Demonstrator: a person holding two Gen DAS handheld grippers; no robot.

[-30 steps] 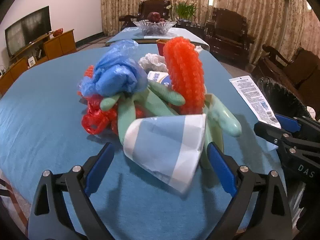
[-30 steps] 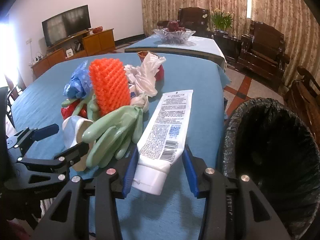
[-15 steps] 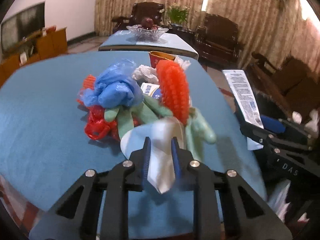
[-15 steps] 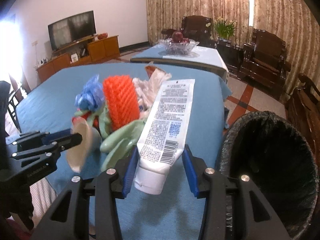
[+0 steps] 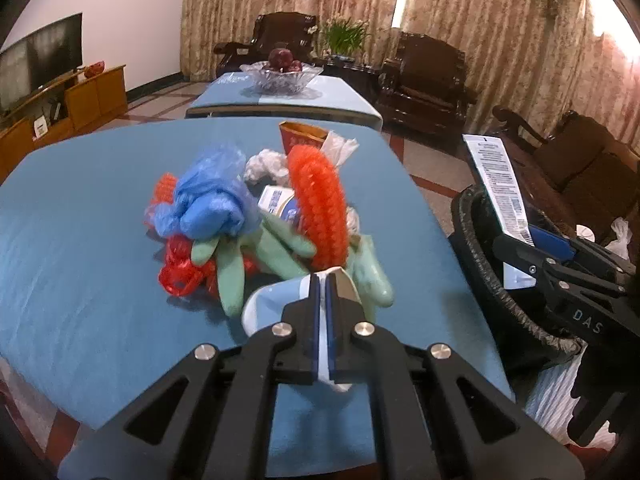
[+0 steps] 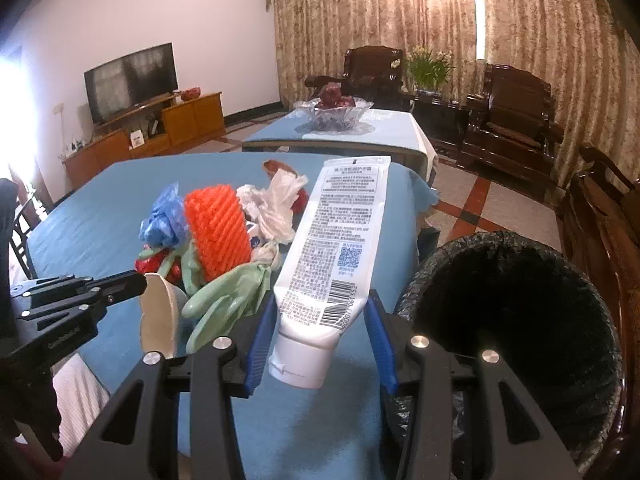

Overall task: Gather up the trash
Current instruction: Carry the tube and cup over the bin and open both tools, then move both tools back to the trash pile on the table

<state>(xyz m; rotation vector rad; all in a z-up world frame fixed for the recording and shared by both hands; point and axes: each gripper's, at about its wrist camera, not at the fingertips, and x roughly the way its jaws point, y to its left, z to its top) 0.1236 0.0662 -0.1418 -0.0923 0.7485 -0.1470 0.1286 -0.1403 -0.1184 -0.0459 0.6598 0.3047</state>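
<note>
A trash pile lies on the blue table (image 5: pixel 80 240): an orange foam net (image 5: pixel 318 208), a blue plastic bag (image 5: pixel 212 200), green rubber gloves (image 5: pixel 256 256), a red net (image 5: pixel 180 272) and white crumpled plastic (image 6: pixel 276 208). My left gripper (image 5: pixel 324 284) is shut on a flattened blue-and-white paper cup (image 5: pixel 268 304), lifted off the table. My right gripper (image 6: pixel 320 320) is shut on a white tube (image 6: pixel 340 248), held up beside the black-lined trash bin (image 6: pixel 520 320).
A red paper cup (image 5: pixel 300 136) stands behind the pile. A second blue table with a glass fruit bowl (image 5: pixel 280 76) is farther back. Dark wooden armchairs (image 6: pixel 516 116) stand to the right, a TV (image 6: pixel 132 76) on a cabinet to the left.
My left gripper closed on the paper cup, crushed it flat and lifted it. My right gripper raised the tube off the table toward the bin.
</note>
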